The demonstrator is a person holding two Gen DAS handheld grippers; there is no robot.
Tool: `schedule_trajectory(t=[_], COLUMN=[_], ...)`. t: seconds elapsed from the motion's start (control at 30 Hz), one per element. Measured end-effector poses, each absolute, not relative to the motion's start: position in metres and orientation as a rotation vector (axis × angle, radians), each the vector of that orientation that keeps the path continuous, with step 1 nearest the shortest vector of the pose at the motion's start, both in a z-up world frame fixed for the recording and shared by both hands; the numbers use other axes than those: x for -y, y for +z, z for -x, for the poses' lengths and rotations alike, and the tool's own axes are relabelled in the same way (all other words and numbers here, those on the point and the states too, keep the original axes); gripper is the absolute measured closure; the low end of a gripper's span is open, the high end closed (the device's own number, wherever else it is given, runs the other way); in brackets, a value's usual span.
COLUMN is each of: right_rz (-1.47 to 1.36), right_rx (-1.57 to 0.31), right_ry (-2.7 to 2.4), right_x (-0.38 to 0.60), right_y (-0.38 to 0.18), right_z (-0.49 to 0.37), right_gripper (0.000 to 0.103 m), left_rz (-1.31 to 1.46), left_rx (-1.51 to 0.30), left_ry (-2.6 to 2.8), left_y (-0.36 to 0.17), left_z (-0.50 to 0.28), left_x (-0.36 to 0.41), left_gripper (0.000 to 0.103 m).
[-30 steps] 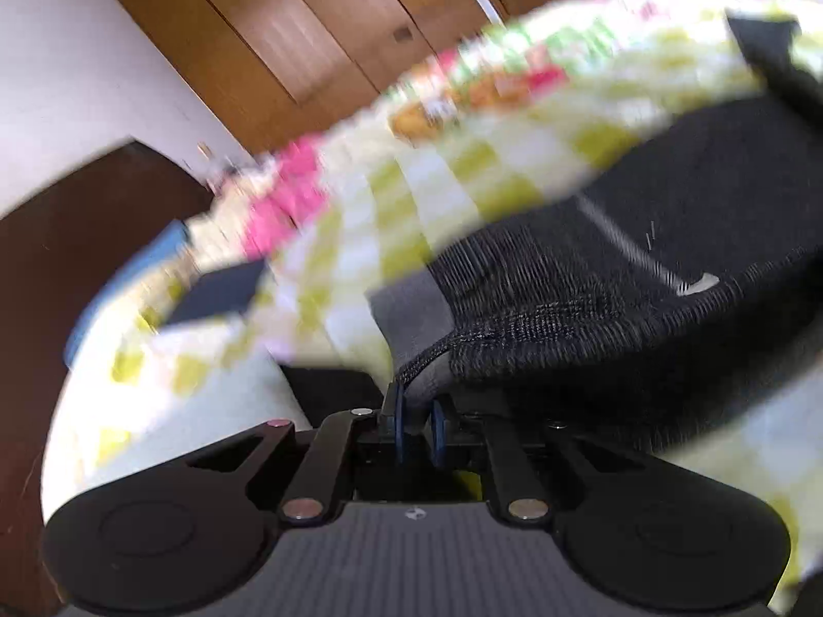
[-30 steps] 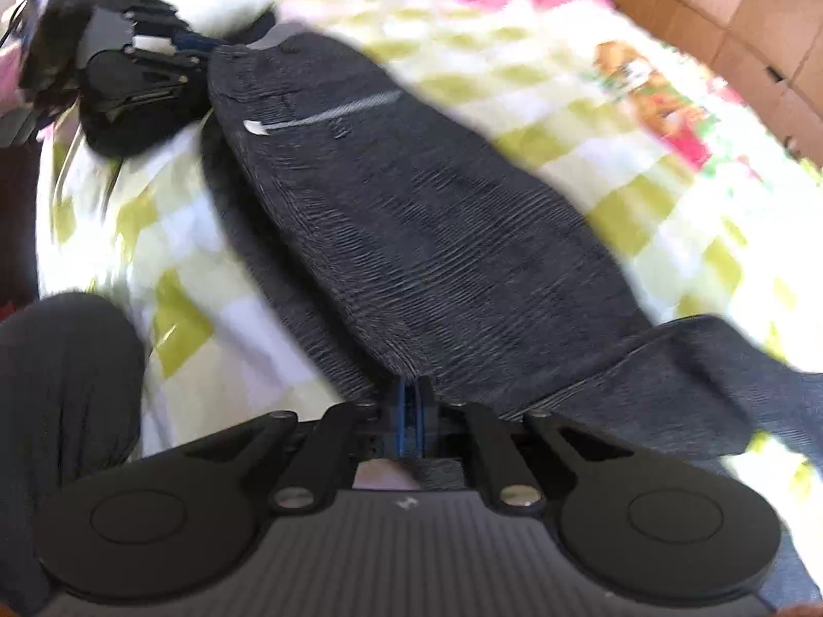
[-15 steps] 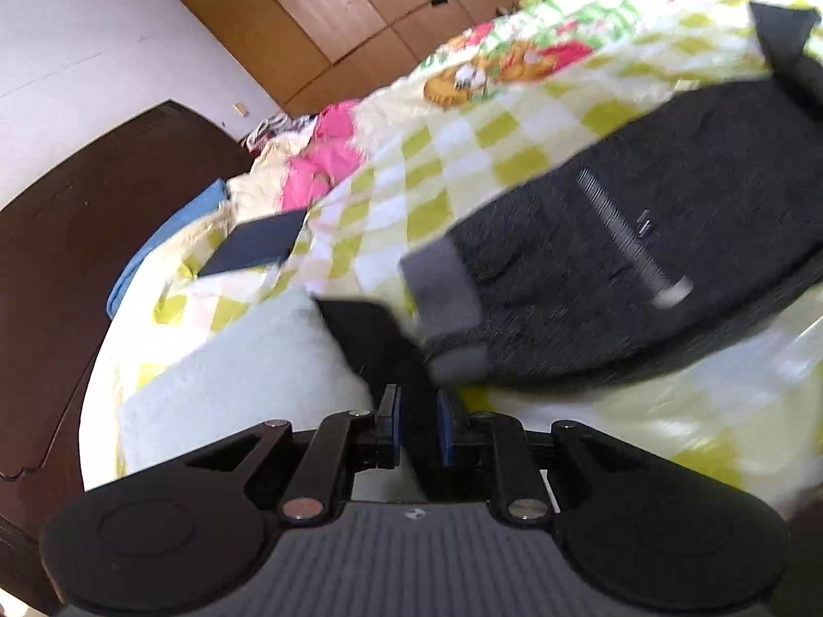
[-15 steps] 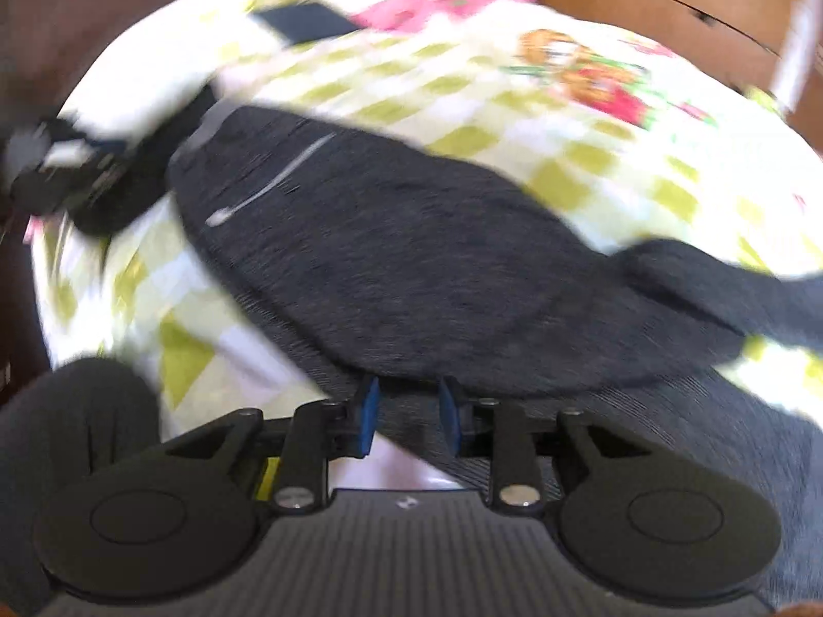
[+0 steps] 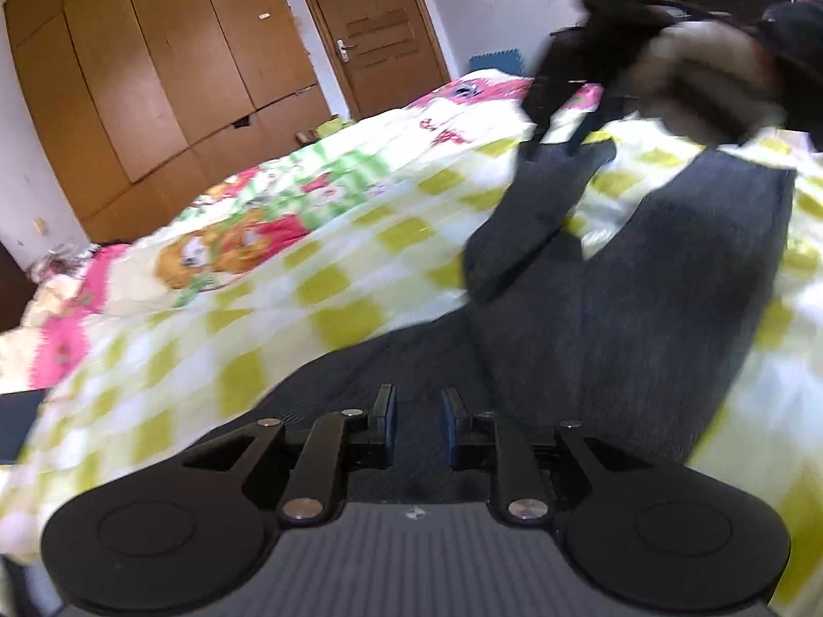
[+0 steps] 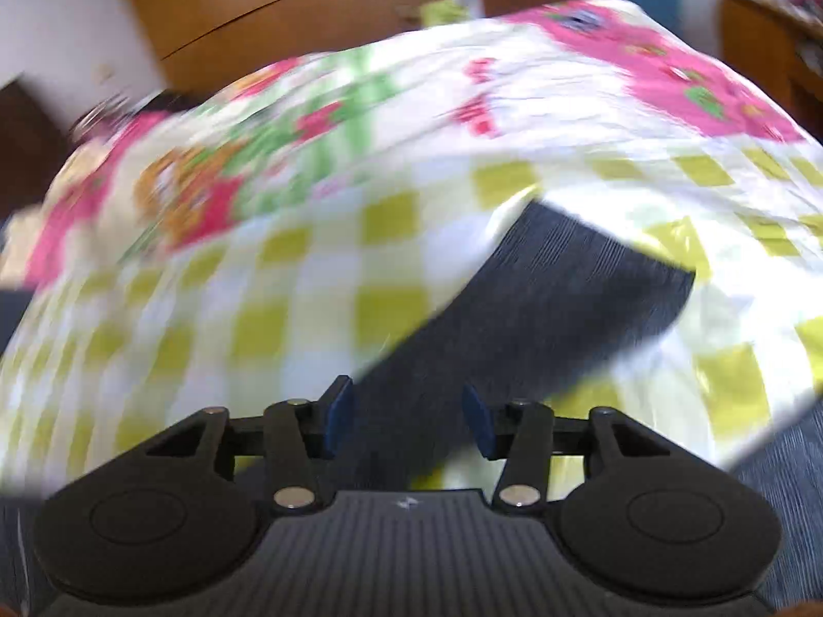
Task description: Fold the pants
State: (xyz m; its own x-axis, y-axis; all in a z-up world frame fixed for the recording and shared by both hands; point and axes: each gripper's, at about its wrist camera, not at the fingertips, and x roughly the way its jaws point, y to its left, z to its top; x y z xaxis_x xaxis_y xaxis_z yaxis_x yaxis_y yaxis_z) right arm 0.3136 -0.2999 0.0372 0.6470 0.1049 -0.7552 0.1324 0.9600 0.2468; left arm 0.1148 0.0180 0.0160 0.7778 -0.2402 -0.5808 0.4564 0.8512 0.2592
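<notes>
The dark grey pants (image 5: 643,308) lie on the bed, their two legs running away to the upper right in the left wrist view. My left gripper (image 5: 416,427) hovers over the near part of the cloth, its blue pads apart with nothing pinched between them. Blurred at the top right, a hand carries the right gripper (image 5: 560,123) just above the end of the far leg. In the right wrist view, my right gripper (image 6: 409,421) has its jaws opening wide over one pants leg (image 6: 555,308), whose square hem lies ahead; no cloth is gripped.
The bedspread (image 5: 308,277) is yellow-green chequered with pink and cartoon prints. Wooden wardrobe doors (image 5: 154,77) and a room door (image 5: 375,36) stand beyond the bed. A wooden cabinet (image 6: 766,51) is at the right edge.
Both grippers have let go of the pants' waist end and swung fast along the bed toward the legs. The right jaws went from shut to wide apart. The pants now lie flat.
</notes>
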Motion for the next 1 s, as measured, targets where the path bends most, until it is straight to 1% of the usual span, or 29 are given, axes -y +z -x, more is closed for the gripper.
schedule_trajectory(t=[0.03, 0.1, 0.23, 0.3, 0.33, 0.37, 0.4, 0.43, 0.47, 0.57, 0.63, 0.87, 0.93, 1.0], right_rz=[-0.336, -0.392, -0.344, -0.3, -0.274, -0.262, -0.276, -0.325, -0.381, -0.419, -0.515, -0.694, -0.719, -0.769], right_rx=[-0.88, -0.908, -0.977, -0.993, -0.979, -0.967, -0.954, -0.943, -0.937, -0.875, -0.8, -0.558, -0.515, -0.527], right_ry=[-0.051, -0.109, -0.279, -0.33, -0.345, -0.365, -0.373, -0.342, -0.309, -0.27, -0.22, -0.08, -0.092, -0.13], right_x=[0.307, 0.315, 0.314, 0.312, 0.312, 0.314, 0.32, 0.33, 0.34, 0.368, 0.392, 0.462, 0.479, 0.496], right_y=[0.033, 0.022, -0.011, -0.025, -0.029, -0.03, -0.029, -0.025, -0.021, 0.003, 0.022, 0.082, 0.082, 0.064], right_z=[-0.333, -0.366, -0.416, -0.426, -0.427, -0.425, -0.42, -0.412, -0.403, -0.37, -0.337, -0.193, -0.149, -0.119], right_gripper=[0.049, 0.047, 0.044, 0.044, 0.048, 0.066, 0.078, 0.1, 0.102, 0.102, 0.102, 0.102, 0.102, 0.102], left_rz=[-0.375, -0.314, -0.274, -0.28, -0.28, -0.283, -0.294, -0.306, -0.315, -0.343, -0.379, -0.445, -0.476, -0.495], left_rx=[-0.575, -0.614, -0.65, -0.65, -0.65, -0.649, -0.646, -0.641, -0.638, -0.628, -0.608, -0.559, -0.55, -0.562], left_ry=[-0.392, -0.402, -0.419, -0.421, -0.424, -0.427, -0.427, -0.425, -0.426, -0.427, -0.418, -0.429, -0.445, -0.469], left_y=[0.013, 0.007, -0.006, -0.009, -0.01, -0.011, -0.012, -0.013, -0.013, -0.009, -0.005, 0.013, 0.015, 0.013], left_z=[-0.126, -0.14, -0.148, -0.149, -0.147, -0.146, -0.144, -0.144, -0.141, -0.136, -0.131, -0.103, -0.093, -0.086], left_x=[-0.016, -0.01, 0.0, 0.006, 0.009, 0.011, 0.013, 0.015, 0.015, 0.018, 0.022, 0.034, 0.041, 0.049], left_gripper=[0.068, 0.068, 0.068, 0.068, 0.068, 0.068, 0.068, 0.068, 0.068, 0.068, 0.068, 0.068, 0.068, 0.068])
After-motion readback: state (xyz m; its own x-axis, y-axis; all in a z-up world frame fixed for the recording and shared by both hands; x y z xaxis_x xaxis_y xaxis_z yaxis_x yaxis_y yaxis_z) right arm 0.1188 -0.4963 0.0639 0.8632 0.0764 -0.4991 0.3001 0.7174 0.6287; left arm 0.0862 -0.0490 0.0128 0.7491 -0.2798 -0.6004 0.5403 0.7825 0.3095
